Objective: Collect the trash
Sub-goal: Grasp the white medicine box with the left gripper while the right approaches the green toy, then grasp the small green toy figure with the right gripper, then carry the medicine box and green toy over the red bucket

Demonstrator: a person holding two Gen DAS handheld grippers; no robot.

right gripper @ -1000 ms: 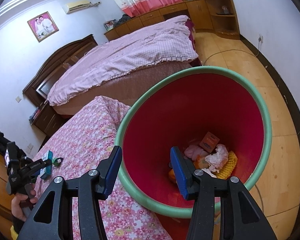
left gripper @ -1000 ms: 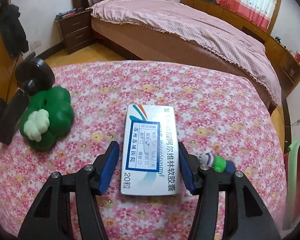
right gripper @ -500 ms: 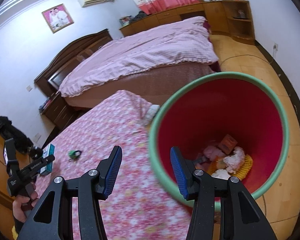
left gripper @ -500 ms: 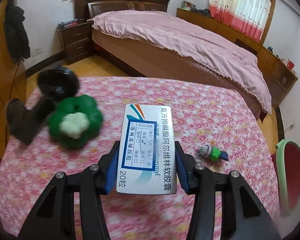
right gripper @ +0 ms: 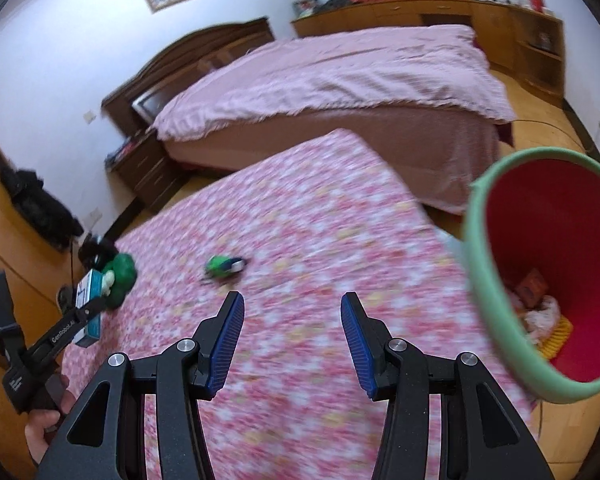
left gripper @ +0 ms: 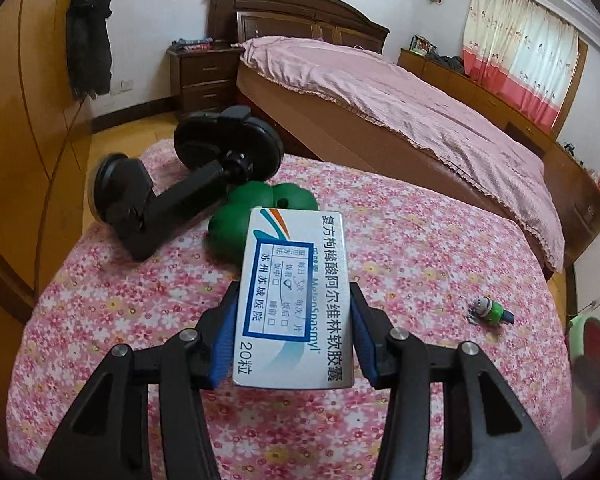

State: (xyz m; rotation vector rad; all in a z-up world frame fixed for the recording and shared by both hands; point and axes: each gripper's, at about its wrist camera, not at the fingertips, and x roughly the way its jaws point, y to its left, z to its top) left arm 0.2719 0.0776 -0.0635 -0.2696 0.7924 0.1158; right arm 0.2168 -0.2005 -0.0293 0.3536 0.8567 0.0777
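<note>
My left gripper [left gripper: 292, 334] is shut on a white and blue medicine box [left gripper: 296, 300] and holds it above the floral tablecloth [left gripper: 420, 264]. The box [right gripper: 89, 290] and the left gripper [right gripper: 82, 312] also show at the left of the right wrist view. My right gripper [right gripper: 292, 340] is open and empty above the table, left of the red bin with a green rim [right gripper: 496, 292]. The bin holds several scraps [right gripper: 540, 312]. A small green and blue keychain toy [left gripper: 490, 312] lies on the cloth; it also shows in the right wrist view [right gripper: 222, 266].
A green broccoli toy [left gripper: 256, 204] and a black suction-cup mount [left gripper: 180, 196] lie at the table's far left. A bed with a pink cover [left gripper: 400, 104] stands beyond the table. The bin's edge [left gripper: 592, 344] shows at the right of the left wrist view.
My left gripper closed on the medicine box and lifted it off the cloth. My right gripper swung left, from over the bin to over the table.
</note>
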